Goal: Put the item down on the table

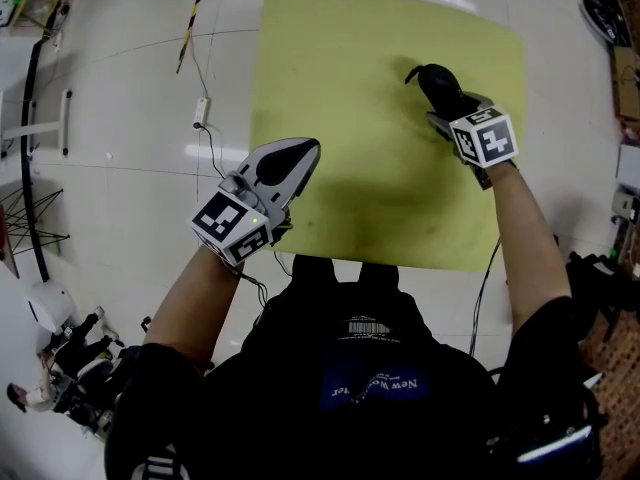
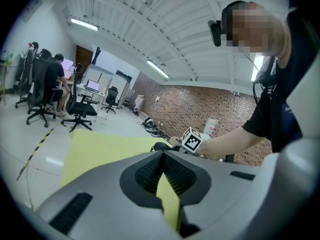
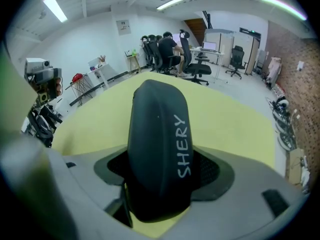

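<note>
At lower left of the head view, the left gripper (image 1: 305,153) hangs at the yellow table's (image 1: 340,58) edge, jaws closed on nothing. Upper right, the right gripper (image 1: 447,108) clamps the black case (image 1: 432,80), long axis pointing out past the jaws over the tabletop; lowering it likely falls to that hand.

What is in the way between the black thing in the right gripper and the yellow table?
Nothing visible. The right gripper holds the black case over the yellow table, and no object shows beneath it. The left gripper is by the table's near edge, away from that spot.
</note>
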`<state>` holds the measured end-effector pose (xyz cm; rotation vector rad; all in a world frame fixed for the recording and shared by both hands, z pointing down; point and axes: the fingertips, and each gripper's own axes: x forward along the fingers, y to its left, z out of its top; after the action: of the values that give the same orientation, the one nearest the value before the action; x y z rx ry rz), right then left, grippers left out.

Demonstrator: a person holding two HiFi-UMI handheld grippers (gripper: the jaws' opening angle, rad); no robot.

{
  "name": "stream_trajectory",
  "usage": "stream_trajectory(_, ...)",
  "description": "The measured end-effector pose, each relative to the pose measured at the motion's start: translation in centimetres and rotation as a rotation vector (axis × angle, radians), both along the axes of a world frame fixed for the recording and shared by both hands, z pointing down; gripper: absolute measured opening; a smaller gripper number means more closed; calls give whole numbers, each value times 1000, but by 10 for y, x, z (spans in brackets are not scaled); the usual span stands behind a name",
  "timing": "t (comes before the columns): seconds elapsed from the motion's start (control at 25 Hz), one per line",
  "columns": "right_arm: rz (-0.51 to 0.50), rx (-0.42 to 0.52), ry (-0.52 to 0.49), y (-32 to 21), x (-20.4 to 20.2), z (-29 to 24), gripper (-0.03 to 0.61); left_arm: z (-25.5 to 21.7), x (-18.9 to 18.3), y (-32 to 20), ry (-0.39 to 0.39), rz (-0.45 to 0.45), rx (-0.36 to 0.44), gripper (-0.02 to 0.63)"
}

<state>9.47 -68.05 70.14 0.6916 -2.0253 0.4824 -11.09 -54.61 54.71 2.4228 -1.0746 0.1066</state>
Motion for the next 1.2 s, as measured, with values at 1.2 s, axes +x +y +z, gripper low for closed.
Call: stream_trajectory(1.2, 122, 154, -427, 36, 0, -166, 374, -74, -15, 6, 51, -44, 98, 3)
